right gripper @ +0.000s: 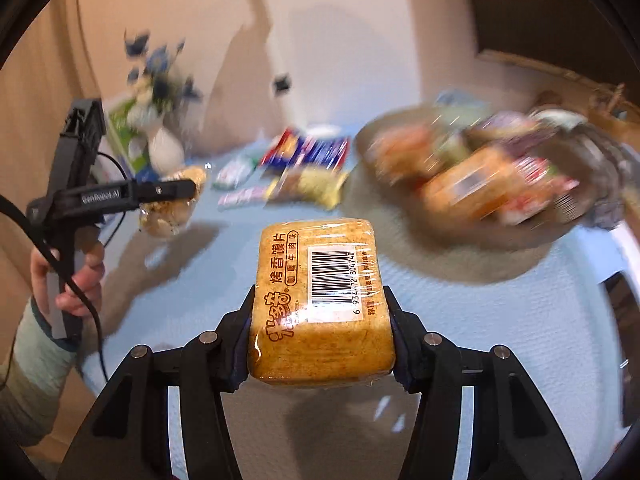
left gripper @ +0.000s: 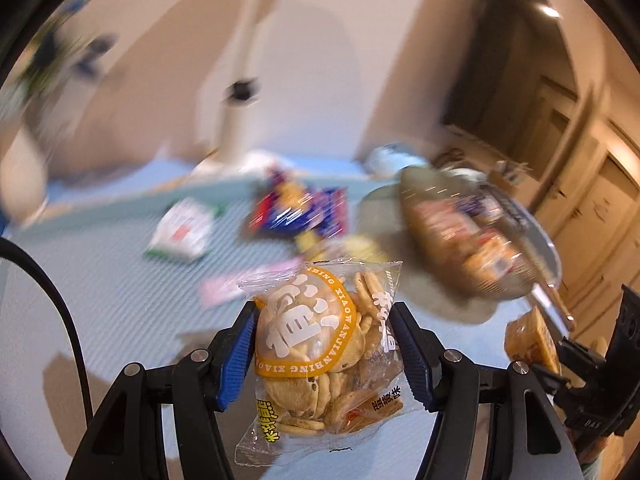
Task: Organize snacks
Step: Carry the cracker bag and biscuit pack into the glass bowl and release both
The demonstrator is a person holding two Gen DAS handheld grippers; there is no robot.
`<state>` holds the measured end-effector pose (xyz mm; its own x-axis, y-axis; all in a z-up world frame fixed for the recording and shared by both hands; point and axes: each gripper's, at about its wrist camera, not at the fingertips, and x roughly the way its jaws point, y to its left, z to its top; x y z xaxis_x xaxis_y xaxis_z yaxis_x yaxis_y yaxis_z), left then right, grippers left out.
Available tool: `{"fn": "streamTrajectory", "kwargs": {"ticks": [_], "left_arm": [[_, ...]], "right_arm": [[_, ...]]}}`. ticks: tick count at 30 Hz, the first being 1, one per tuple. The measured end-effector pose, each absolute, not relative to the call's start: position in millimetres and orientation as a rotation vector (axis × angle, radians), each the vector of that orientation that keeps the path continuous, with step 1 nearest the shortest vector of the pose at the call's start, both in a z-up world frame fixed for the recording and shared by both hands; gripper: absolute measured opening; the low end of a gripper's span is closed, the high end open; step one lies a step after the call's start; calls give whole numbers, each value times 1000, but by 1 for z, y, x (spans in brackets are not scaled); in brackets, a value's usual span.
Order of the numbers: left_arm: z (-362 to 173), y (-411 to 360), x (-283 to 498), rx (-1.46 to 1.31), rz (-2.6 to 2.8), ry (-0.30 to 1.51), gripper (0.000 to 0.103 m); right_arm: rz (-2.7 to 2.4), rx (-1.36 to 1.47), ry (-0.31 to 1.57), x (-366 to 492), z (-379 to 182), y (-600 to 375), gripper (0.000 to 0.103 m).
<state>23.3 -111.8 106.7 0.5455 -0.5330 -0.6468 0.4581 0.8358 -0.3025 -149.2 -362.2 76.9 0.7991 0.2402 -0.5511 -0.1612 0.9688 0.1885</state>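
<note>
A: What does each claw have?

B: The left gripper (left gripper: 324,344) has its blue pads pressed on both sides of a clear bag of small round crackers (left gripper: 326,354), carried clear of the table. The right gripper (right gripper: 320,340) is clamped on a wrapped orange block of toasted bread slices (right gripper: 322,304), barcode facing up, also lifted off the surface.

A: How much room is there to move?

B: The light blue tablecloth (left gripper: 112,308) under and in front of both claws is bare, so the near part of the tabletop is open. The far edge runs along the wall.

A: And what crowds the rest?

B: Toward the right edge sits a round tray (right gripper: 532,232) piled with snack packets, blurred by motion, resting on a grey mat (right gripper: 440,256). Past the open patch, near the middle of the tabletop, loose packets lie together: a blue and red one (left gripper: 304,212), a yellow one (right gripper: 316,188), a pink one (left gripper: 228,288) and a white and green one (left gripper: 182,232). They lie between the claws and the far edge.

A: Anything at the left?

B: In the right wrist view a white vase of blue flowers (right gripper: 160,120) stands at the far left corner, with a green and white box just behind it. The person's left hand (right gripper: 80,276) holds its gripper over the left edge, a black cable hanging from it.
</note>
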Motion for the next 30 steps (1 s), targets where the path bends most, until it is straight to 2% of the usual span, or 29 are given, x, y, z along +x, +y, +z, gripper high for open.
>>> {"fn": "streamTrajectory", "kwargs": {"ticks": [9,16,21,22,23,24,30], "left_arm": [[162,-233,52,-40,-785,735,63],[161,-302,70,-16,-852,749,63],[163,-324,78,-3,-849,732,64],[162,-326,81,-1,-840,734,66],[160,-327,83,-1,-833,742,76],[157,-327,86,-5,-821,754,80],[145,-297,92,-49,-790,798,80]], "right_arm": [[-12,242,404,-139,130,-451,54],[-66,426,436,-104,125,-496,54],[-85,389,437,-89,126,-496,56],[-89,388,449,-84,124,-497,59],[-90,392,456,-83,123,-498,63],[-90,398,457,-81,121,-501,64],[-79,407,461,-92,118,-503,64]]}}
